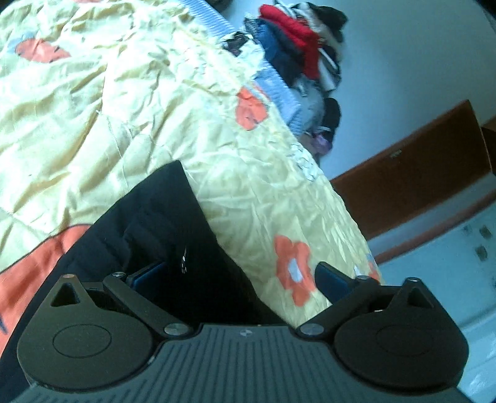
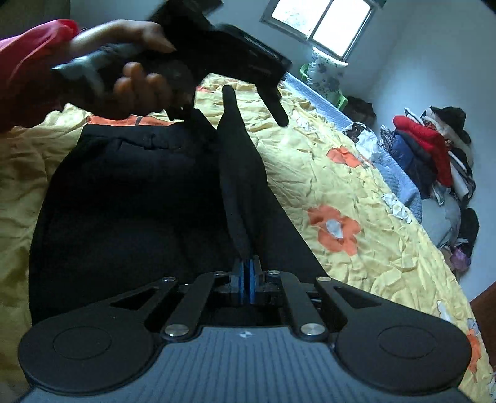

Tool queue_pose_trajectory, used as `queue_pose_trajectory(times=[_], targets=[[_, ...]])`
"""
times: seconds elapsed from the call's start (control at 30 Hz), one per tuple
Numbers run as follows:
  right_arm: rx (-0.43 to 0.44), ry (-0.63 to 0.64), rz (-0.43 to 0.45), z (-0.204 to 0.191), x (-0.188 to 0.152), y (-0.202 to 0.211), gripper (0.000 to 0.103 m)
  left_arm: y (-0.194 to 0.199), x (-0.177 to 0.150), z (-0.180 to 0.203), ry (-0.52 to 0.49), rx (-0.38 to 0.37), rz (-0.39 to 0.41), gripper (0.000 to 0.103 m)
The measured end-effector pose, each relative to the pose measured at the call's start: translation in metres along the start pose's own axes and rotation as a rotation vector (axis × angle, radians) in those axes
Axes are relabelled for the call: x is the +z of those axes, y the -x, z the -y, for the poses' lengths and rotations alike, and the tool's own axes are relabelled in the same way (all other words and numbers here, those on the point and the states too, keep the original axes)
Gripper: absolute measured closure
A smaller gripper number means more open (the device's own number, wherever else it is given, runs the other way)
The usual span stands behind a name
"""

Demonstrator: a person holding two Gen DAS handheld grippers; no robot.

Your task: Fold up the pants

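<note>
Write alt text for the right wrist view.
The right gripper is shut on a raised fold of black pants lying on a yellow flowered bedspread. Beyond, a hand holds the left gripper above the pants.

pants (image 2: 130, 192) on bedspread (image 2: 341, 173), clothes pile (image 2: 434, 155) behind

bed: we saw a bed under a crumpled yellow quilt (image 2: 356, 173) printed with orange flowers, with a pale blue ribbed edge (image 1: 214, 23).
walls: we found them plain and pale (image 2: 434, 46).
window: we saw a bright window (image 2: 319, 24) high in the far wall, letting in daylight.
clothes: we noted a heap of clothes (image 2: 434, 155), red, blue, black and white, against the wall beside the bed.
woodwork: we saw a brown wooden panel (image 1: 412, 173) low by the wall.
</note>
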State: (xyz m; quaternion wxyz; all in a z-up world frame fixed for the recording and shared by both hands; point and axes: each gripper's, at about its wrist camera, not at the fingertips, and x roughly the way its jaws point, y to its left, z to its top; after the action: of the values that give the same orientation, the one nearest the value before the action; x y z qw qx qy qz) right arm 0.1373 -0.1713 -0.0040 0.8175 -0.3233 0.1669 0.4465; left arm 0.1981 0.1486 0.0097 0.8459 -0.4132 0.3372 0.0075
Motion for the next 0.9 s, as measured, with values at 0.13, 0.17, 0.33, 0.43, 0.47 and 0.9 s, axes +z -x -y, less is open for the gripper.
queue_pose_trajectory(times=[0.13,0.17,0.33,0.43,0.47,0.9], targets=[[-0.013,-0.043,0.014,-0.001,-0.002,-0.001,0.099,0.008,-0.003,-0.009,0.031,-0.018,-0.014,0.087],[-0.011,-0.057,0.017,-0.001,-0.003,0.001,0.099,0.016,-0.008,-0.013,0.035,-0.037,-0.002,0.095],[0.012,-0.088,0.038,-0.017,-0.005,0.026,0.099,0.061,-0.034,-0.027,0.017,-0.080,-0.003,0.097],[0.054,-0.114,0.053,-0.033,-0.006,0.052,0.099,0.088,-0.052,-0.041,0.014,-0.086,-0.040,0.097],[0.074,-0.126,0.056,-0.039,-0.007,0.060,0.099,0.097,-0.060,-0.046,0.008,-0.085,-0.056,0.097],[0.173,-0.176,0.003,-0.096,-0.022,0.076,0.099,0.116,-0.097,-0.064,-0.152,0.046,-0.078,0.095]])
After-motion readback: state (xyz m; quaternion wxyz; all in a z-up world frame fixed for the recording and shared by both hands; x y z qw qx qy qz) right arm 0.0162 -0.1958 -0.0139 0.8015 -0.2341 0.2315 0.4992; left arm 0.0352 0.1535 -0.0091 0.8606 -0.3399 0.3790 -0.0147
